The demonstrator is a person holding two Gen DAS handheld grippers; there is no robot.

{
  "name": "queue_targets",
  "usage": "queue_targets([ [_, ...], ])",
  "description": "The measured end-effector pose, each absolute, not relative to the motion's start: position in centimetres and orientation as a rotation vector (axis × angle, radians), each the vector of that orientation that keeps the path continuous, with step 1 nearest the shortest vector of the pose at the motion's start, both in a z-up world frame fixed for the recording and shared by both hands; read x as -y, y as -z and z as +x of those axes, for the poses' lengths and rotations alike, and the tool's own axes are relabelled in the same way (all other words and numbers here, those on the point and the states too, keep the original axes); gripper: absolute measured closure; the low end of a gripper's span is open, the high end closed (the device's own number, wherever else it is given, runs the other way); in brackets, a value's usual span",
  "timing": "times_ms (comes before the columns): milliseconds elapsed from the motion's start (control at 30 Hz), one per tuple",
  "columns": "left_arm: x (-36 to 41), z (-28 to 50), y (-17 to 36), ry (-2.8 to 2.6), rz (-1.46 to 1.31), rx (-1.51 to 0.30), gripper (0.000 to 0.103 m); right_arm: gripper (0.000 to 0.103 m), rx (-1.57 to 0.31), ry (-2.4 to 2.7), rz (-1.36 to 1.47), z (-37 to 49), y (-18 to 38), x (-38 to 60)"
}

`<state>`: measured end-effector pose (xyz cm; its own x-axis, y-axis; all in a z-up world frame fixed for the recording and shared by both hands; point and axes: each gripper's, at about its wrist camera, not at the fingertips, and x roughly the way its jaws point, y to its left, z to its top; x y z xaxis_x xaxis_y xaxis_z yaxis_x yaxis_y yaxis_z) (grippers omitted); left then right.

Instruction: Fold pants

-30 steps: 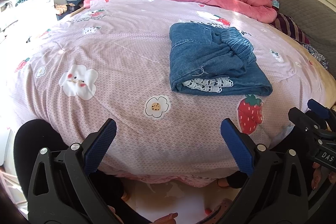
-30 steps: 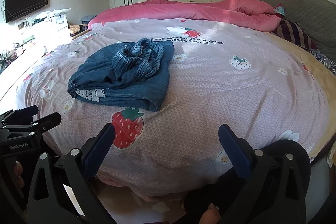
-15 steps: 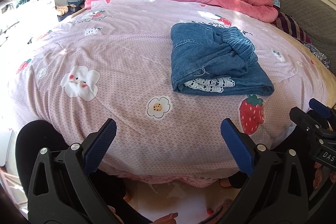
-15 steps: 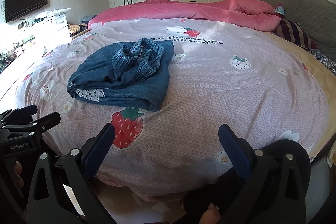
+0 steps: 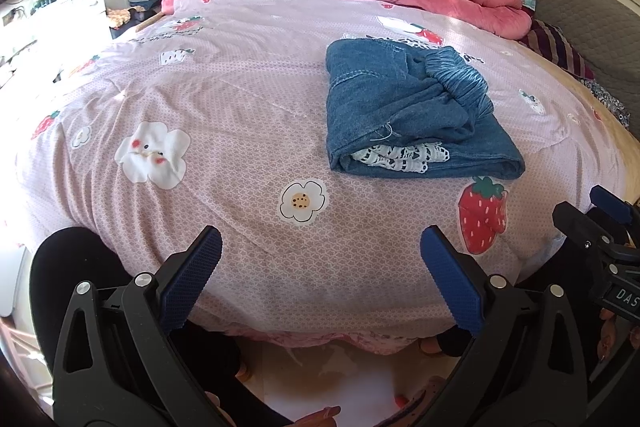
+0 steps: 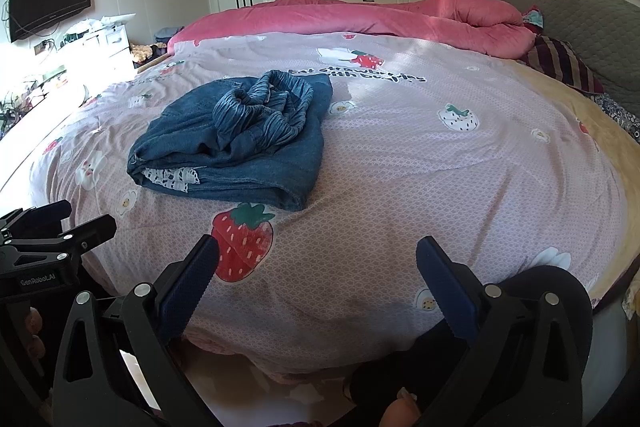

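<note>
Pants (image 5: 416, 115) lie on the bed (image 5: 224, 99), already folded into a compact blue denim bundle, gathered waistband bunched on top, white lace trim showing at the near open edge. Nothing else sits on the quilt near them.

Left tongs (image 5: 320, 267) are spread wide, empty, hovering at the near edge of the bed; the bundle is ahead at about 1 o'clock, well apart. Right tongs (image 6: 316, 275) are also spread wide and empty; in the right wrist view the pants (image 6: 240, 135) are at about 11 o'clock, well apart. So the bundle lies between the two, roughly centred; neither is clearly nearer.

Long axis of the bundle runs roughly 12 to 6 in the left view, tilted slightly toward 5; folded thick edge faces the tongs, waistband end is farther away.

Judgement: task looks essentially finished, or only a tidy of the bunched waistband is left. Any further move would need a forward reach from either side; loose waistband could unroll if tugged.
</note>
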<state>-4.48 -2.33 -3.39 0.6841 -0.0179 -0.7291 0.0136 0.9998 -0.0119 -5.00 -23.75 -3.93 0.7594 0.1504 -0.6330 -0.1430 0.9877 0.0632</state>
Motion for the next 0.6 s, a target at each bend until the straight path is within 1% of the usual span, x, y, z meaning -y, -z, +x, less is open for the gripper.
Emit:
queue_targets([
  [167,2.2,-4.4,3.5,0.017,-0.014,-0.828,0.010,0.005,-0.692,-0.160,0.011,-4.8,3.9,23.9],
  [400,1.6,-4.3,3.2,0.010,-0.039,-0.834,0.010,0.005,-0.644,-0.092,-0.030,-4.4,3.2,25.2],
  [600,-0.1,-3.4,2.2,0.005,-0.100,-0.818,0.010,0.005,-0.635,-0.034,0.008,-2.0,2.5,28.7],
])
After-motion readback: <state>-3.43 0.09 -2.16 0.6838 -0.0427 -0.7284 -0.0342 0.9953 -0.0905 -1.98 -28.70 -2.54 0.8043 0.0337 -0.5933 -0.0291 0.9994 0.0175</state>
